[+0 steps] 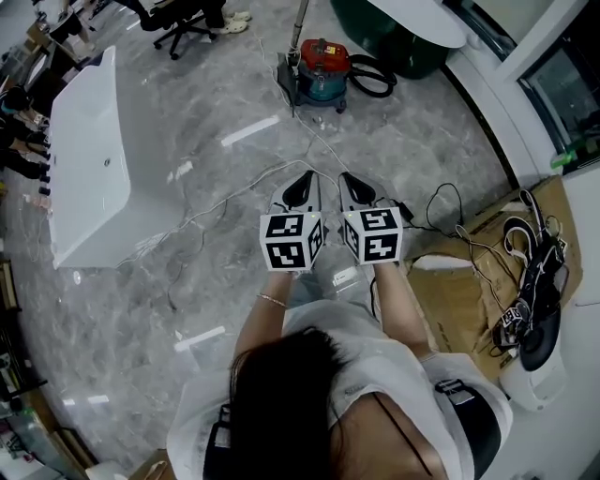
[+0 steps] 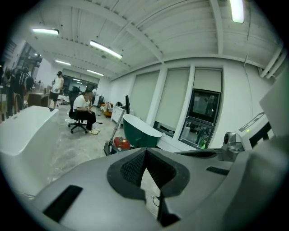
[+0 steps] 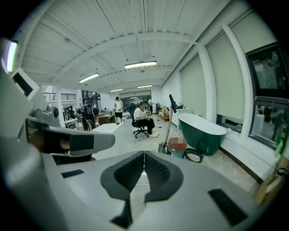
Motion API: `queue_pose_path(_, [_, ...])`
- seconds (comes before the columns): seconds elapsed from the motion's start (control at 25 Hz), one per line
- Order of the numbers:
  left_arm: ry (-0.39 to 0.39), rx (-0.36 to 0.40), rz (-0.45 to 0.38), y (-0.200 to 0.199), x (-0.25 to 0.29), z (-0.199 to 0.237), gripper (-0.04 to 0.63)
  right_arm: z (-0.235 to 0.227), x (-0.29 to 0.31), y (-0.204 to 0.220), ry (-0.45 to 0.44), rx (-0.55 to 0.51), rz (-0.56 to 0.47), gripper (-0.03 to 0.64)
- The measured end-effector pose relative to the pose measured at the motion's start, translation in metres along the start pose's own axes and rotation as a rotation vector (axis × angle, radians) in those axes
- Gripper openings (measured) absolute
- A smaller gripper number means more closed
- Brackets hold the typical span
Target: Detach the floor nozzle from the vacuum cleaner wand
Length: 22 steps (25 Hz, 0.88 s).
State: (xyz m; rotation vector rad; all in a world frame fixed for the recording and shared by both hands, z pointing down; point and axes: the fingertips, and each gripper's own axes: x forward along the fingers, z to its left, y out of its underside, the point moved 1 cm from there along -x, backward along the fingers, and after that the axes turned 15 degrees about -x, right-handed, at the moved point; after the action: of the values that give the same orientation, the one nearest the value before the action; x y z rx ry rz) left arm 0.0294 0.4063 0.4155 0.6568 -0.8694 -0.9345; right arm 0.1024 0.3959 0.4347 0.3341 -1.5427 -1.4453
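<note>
The left claw (image 1: 304,180) and right claw (image 1: 349,180) are hanging side by side, both pinched closed on nothing, while the floor nozzle (image 3: 163,147) is sitting well apart from them across the floor (image 1: 187,309), under the upright wand (image 1: 300,21) beside the vacuum cleaner (image 1: 322,66). Loose cables (image 1: 225,199) are trailing between, probably threatening to snag a foot; tugging the nozzle unbraced is risking toppling the wand

A white bathtub (image 1: 94,169) and a green bathtub (image 1: 403,52) stand well apart.
</note>
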Motion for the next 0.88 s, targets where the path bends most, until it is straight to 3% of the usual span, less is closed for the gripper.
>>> queue_pose_path(0.28, [0.013, -0.002, 0.019, -0.024, 0.026, 0.031, 0.002, -0.013, 0.037, -0.023, 0.088, 0.034, -0.017, 0.014])
queue_pose_path(0.44, [0.043, 0.005, 0.081, -0.026, 0.036, 0.044, 0.002, -0.009, 0.052, -0.033, 0.098, 0.036, -0.016, 0.014])
queue_pose_path(0.88, [0.051, -0.015, 0.106, -0.036, 0.046, 0.066, 0.002, -0.007, 0.072, -0.045, 0.138, 0.038, -0.009, 0.014])
